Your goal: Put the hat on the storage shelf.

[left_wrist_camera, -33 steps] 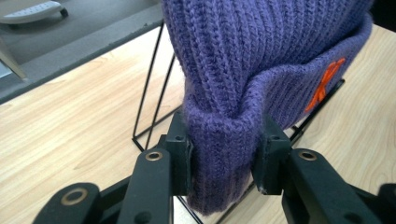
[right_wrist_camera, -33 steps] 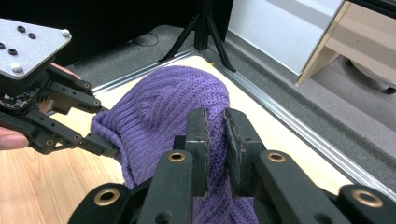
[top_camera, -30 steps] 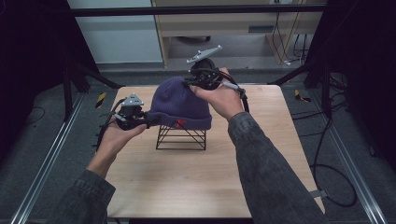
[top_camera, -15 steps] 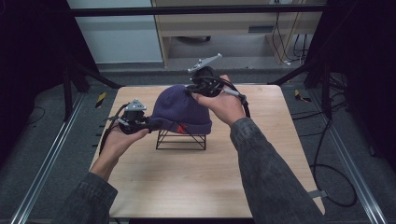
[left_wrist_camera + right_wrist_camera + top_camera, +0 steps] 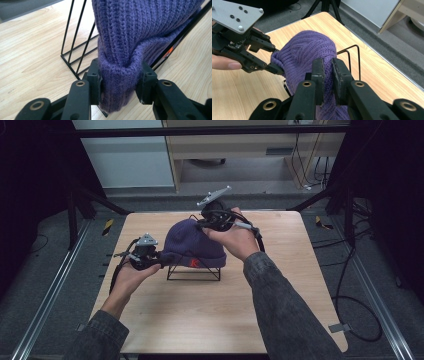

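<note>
Over the wire rack (image 5: 194,272), the purple beanie (image 5: 192,246) sits crown up, brim down

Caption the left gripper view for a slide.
Left gripper pinches the purple knit hat's folded brim beside the black wire rack.

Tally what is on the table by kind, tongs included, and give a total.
Purple knit beanie: 1
Black wire rack: 1
Tongs, left tongs and right tongs, both clamped on the beanie: 2
Total: 4
</note>
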Motion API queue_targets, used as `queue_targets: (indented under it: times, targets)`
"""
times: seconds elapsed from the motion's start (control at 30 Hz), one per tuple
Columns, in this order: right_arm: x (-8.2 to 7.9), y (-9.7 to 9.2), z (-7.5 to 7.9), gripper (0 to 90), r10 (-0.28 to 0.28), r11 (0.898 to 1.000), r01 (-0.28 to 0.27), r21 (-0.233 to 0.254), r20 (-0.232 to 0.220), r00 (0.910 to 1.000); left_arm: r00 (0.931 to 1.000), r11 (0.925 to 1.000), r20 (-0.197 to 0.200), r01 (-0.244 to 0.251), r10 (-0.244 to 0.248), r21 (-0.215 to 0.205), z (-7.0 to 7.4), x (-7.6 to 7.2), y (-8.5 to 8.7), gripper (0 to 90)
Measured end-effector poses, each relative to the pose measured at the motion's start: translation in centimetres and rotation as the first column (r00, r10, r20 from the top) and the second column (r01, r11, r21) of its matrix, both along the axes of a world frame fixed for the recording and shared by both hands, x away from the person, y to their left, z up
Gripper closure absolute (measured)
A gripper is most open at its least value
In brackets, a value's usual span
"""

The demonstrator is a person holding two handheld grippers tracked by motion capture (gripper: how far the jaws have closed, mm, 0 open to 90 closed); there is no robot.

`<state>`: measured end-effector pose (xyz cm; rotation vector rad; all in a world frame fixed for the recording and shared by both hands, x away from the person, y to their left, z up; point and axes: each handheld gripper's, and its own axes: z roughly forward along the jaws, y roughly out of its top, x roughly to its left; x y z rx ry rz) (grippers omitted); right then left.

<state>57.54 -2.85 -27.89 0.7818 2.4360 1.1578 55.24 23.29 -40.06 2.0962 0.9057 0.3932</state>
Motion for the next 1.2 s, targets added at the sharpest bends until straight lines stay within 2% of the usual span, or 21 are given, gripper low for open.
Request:
queue_targets:
  times: [0.3, 0.47, 0.67, 0.87, 0.97, 1.2]
  targets:
    - [-0.1, 0.4, -0.7, 80.8, 0.007, 1.000, -0.007, -0.003, -0.004, 1.0000, 0.9996, 0.9999, -0.025, 0.011, -0.011, -0.002, -1.0, 0.0, 0.4, 60.4]
    - [-0.3, 0.8, -1.9, 80.9, 0.009, 1.000, -0.009, -0.011, -0.023, 0.9997, 0.9989, 0.9998, -0.046, 0.009, -0.008, 0.015, -1.9, 0.0, 0.4, 60.2]
    - [-0.3, 0.7, -2.6, 80.9, 0.015, 1.000, -0.016, -0.018, -0.035, 0.9993, 0.9984, 0.9999, -0.056, 0.009, -0.008, 0.007, -2.8, 0.0, 0.4, 60.3]
    - [-0.4, 1.0, -3.1, 80.9, 0.020, 1.000, -0.021, -0.019, -0.045, 0.9988, 0.9976, 1.0000, -0.070, 0.001, -0.001, 0.005, -3.3, 0.0, 0.9, 60.5]
    - [-0.4, 1.2, -3.4, 80.8, 0.022, 0.999, -0.024, -0.025, -0.050, 0.9985, 0.9971, 0.9998, -0.076, 0.005, -0.003, 0.019, -3.5, 0.0, 1.0, 60.2]
    - [-0.5, 1.7, -3.7, 80.8, 0.032, 0.999, -0.034, -0.036, -0.059, 0.9977, 0.9962, 0.9999, -0.087, 0.000, 0.001, 0.012, -4.1, -0.1, 1.3, 59.9]
